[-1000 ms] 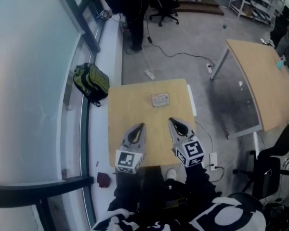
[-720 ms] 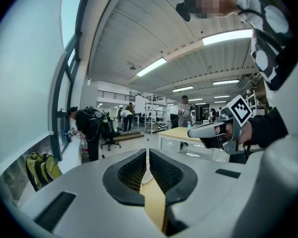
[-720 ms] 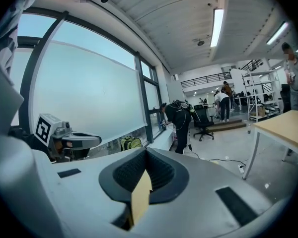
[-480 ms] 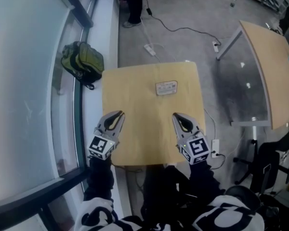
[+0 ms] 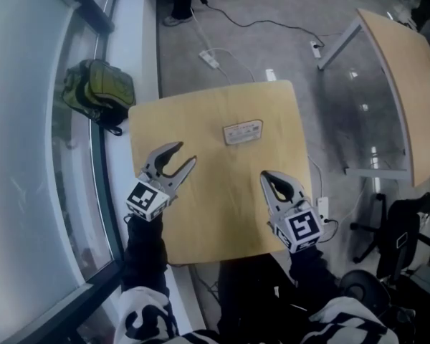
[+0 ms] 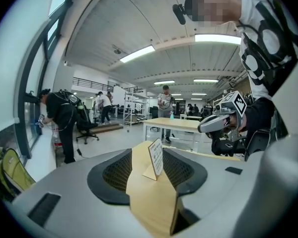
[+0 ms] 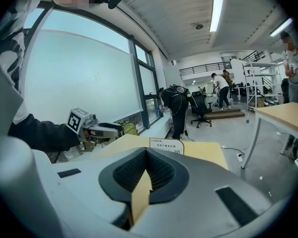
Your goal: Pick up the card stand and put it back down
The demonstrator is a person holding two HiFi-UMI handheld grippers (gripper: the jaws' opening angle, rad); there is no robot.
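**Ana:** How did the fingers stand?

**Ben:** The left gripper (image 5: 185,154) had just been opening. Its jaws were spread with nothing between the pads, only bare tabletop. The right gripper (image 5: 266,175) had its tips closed together and held nothing.

**Ana:** And the card stand?

**Ben:** The card stand (image 5: 243,132) stood untouched on the table (image 5: 201,221), in the far half and a little right of centre. It was apart from both grippers, which hovered over the near half. The left one was close to the table's left edge.

**Ana:** Which way did it lie from each?

**Ben:** It was ahead and to the right of the left gripper, and ahead and slightly to the left of the right one. In the head view the right tip looked somewhat nearer, though not by much. The left gripper view showed the stand straight through the open gap, so that hand seemed the one lined up for it.

**Ana:** How was it oriented?

**Ben:** Its long axis ran across the table, side to side, with the right end turned slightly away. The printed face leaned back and looked toward the person. The right gripper saw it almost square on, while the left saw it obliquely. A grip would probably have to close across the thin panel, front to back.
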